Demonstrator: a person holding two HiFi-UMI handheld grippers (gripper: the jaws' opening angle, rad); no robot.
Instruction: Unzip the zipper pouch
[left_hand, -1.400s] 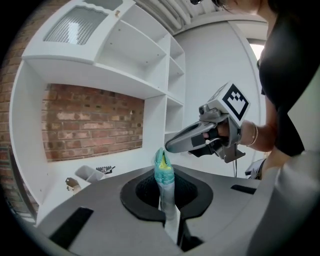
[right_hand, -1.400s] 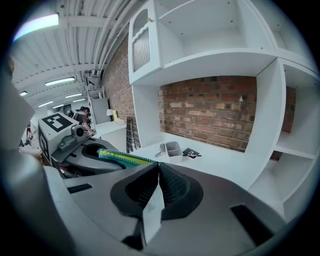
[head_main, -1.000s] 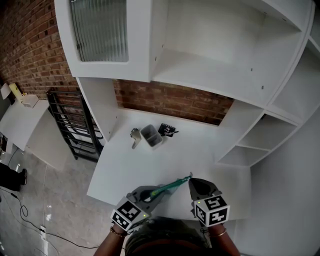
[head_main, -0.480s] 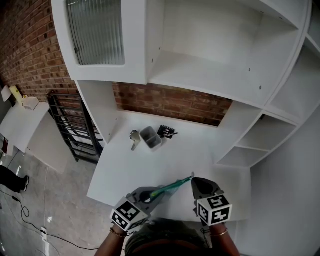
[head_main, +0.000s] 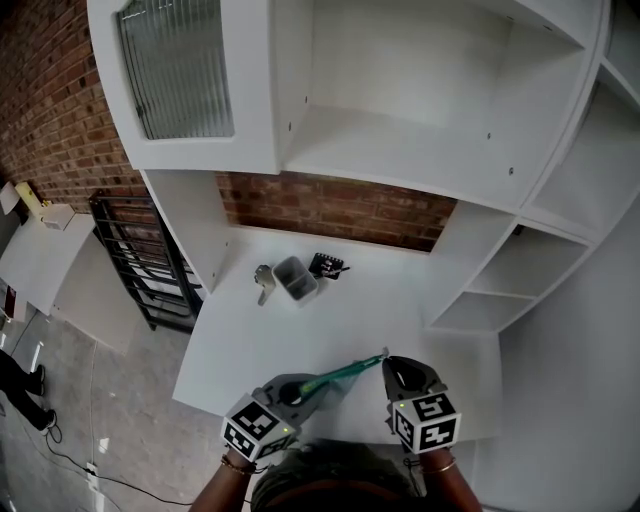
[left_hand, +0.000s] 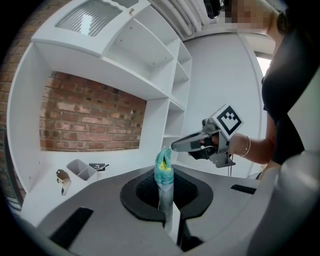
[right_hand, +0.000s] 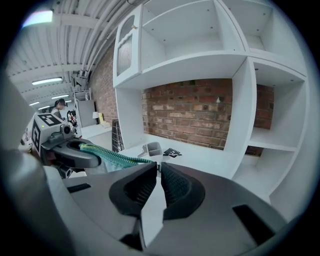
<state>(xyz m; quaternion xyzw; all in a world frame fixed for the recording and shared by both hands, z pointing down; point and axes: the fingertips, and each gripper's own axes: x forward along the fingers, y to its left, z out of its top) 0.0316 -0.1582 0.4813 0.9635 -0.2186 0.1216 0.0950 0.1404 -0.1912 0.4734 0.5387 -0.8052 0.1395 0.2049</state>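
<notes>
Green pouch (head_main: 336, 375) stretched over the desk's (head_main: 400, 320) front edge
The left gripper (head_main: 300, 388) clamps it; the right gripper (head_main: 384, 360), jaws opening, pinches its zipper end; bare desktop ahead.

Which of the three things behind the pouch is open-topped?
The grey bin in the middle: an open box. A metal piece lies left of it, a black item right.

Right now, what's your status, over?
Left gripper shut on zipper pouch. Right gripper jaws opening, pouch's far end between their tips. Nothing in the way.
</notes>
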